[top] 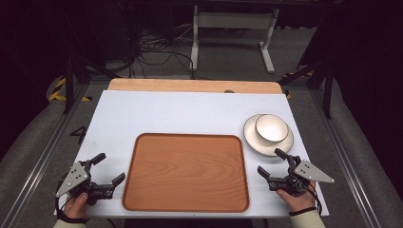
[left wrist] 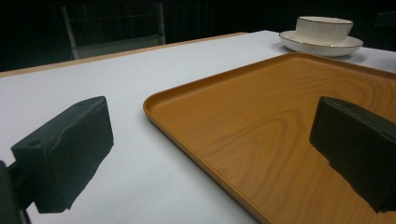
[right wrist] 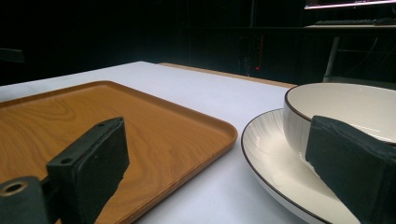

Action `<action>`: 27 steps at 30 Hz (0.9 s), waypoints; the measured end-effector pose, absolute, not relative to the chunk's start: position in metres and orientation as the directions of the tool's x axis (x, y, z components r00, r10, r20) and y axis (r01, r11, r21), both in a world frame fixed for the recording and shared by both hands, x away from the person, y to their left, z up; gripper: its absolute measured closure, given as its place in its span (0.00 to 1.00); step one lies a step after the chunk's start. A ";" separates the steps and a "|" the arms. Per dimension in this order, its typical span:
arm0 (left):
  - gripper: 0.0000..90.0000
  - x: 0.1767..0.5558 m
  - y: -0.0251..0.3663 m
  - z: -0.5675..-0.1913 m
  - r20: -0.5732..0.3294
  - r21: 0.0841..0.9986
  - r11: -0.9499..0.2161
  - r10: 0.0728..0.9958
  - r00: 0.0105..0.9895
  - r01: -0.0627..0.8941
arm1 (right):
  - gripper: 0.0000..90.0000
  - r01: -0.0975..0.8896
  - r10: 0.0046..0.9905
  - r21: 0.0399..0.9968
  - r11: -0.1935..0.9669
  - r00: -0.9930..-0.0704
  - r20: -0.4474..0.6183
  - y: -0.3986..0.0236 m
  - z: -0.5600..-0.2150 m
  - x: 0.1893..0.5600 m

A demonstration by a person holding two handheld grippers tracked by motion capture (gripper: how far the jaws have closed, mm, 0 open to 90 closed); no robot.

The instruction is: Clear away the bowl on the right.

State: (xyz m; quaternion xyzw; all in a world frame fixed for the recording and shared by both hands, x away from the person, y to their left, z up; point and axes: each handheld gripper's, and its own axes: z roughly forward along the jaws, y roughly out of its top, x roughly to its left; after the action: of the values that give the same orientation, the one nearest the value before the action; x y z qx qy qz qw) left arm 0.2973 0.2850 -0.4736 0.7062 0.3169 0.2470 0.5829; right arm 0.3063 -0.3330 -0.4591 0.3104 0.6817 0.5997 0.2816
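Beyond the far table edge, darkness; only cables and a white frame leg discernible there. Left gripper (top: 109, 167) held with jaws spread wide, gripping nothing, just beside the near left corner of the wooden tray (top: 186, 202). Right gripper (top: 272, 163) likewise spread wide and empty, between the tray's right rim and the white bowl (top: 271, 128) seated on its plate (top: 280, 147), just ahead of the fingertips (right wrist: 88, 172), apart from them.
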 end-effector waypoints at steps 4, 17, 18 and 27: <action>0.00 0.297 0.285 -0.474 -0.022 0.980 -0.119 0.737 0.676 0.161 | 0.09 0.080 0.754 0.992 0.094 -0.656 -0.018 -0.333 -0.459 0.306; 0.00 0.298 0.284 -0.474 -0.023 0.980 -0.117 0.738 0.674 0.161 | 0.28 0.100 0.770 0.986 0.134 -0.637 -0.040 -0.329 -0.455 0.306; 0.00 0.298 0.284 -0.474 -0.023 0.980 -0.117 0.738 0.674 0.161 | 0.28 0.105 0.773 0.986 0.133 -0.633 -0.036 -0.329 -0.454 0.306; 0.00 0.298 0.283 -0.474 -0.022 0.979 -0.122 0.738 0.675 0.166 | 0.28 0.133 0.776 0.985 0.111 -0.631 -0.002 -0.329 -0.431 0.310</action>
State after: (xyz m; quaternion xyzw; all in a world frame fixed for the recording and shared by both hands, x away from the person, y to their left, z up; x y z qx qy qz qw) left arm 0.2979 0.2835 -0.4735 0.7074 0.3192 0.2465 0.5804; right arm 0.3101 -0.3292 -0.4311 0.3282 0.6921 0.5802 0.2768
